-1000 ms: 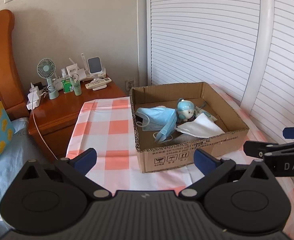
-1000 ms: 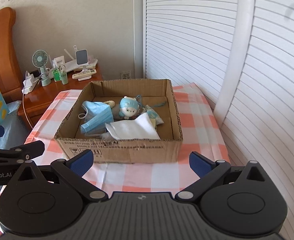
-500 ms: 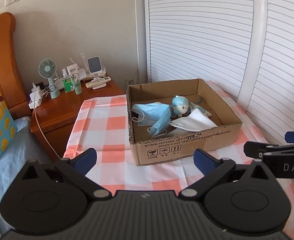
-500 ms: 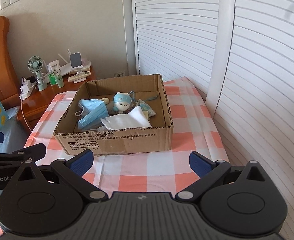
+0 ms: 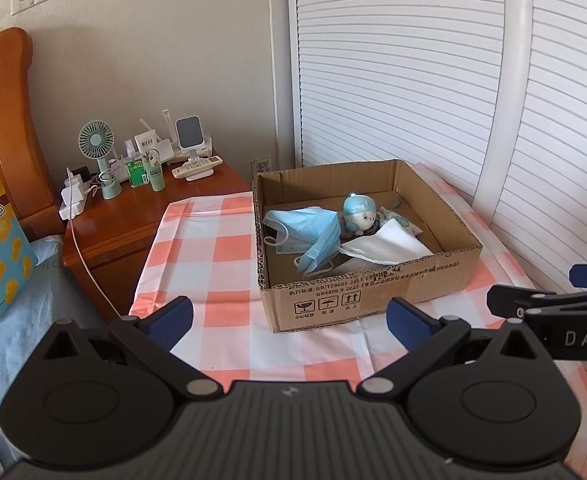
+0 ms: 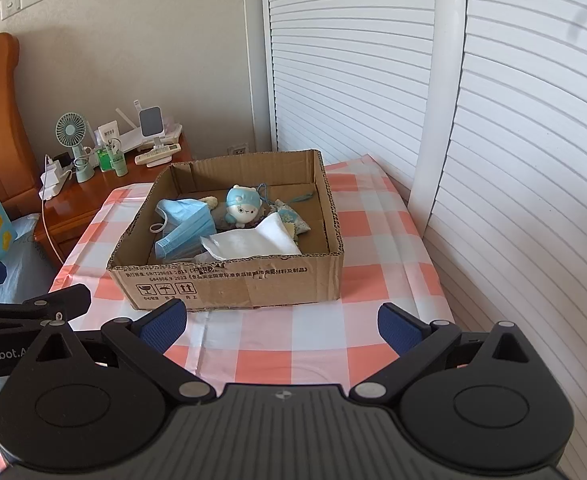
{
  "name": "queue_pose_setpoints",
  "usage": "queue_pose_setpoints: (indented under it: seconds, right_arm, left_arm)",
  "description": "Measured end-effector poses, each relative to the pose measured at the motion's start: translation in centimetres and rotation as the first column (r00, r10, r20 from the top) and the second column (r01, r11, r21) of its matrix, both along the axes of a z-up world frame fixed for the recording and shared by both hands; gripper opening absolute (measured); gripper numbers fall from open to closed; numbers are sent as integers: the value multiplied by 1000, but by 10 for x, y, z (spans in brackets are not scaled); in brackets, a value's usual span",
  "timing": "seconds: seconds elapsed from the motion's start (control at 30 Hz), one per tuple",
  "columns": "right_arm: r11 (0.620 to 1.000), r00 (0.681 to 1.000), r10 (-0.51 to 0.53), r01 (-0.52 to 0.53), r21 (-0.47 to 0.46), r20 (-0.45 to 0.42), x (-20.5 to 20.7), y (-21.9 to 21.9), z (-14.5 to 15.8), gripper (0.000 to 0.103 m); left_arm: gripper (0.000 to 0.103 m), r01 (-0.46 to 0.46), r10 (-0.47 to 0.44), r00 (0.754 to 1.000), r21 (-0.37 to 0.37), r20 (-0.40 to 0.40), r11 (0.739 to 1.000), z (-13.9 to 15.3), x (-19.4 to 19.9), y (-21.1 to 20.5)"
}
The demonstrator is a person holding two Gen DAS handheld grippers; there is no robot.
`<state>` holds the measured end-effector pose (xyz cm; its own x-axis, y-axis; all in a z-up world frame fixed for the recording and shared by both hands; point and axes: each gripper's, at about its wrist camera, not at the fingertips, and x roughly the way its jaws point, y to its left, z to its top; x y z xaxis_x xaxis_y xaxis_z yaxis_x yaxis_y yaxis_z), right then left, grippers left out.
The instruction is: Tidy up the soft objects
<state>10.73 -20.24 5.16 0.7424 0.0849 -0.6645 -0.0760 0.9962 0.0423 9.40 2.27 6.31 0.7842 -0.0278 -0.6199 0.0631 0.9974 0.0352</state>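
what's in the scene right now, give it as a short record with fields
surface: checked tablecloth
container: open cardboard box on the cloth
in box: blue face masks, blue plush doll, white cloth, small patterned pouch
left claw: open, empty, short of the box
right claw: open, empty, short of the box
beside: wooden nightstand with a small fan

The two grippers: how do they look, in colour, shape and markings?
Both the left gripper and right gripper are matte black, with ribbed bodies, two round discs, silver rivets and blue-padded jaws. White lettering marks their sides: "DAS" on the right, "nRobot.A" on the left.
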Motion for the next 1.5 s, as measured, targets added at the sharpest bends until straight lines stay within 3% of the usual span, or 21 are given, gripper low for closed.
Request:
queue_pose_setpoints:
  seconds: [1.5]
  right_arm:
    - [1000,1000,2,-2,-10,1,-1,1,0,103]
  left_arm:
    - [102,-4,4,1000,5,5,1000,1,0,1]
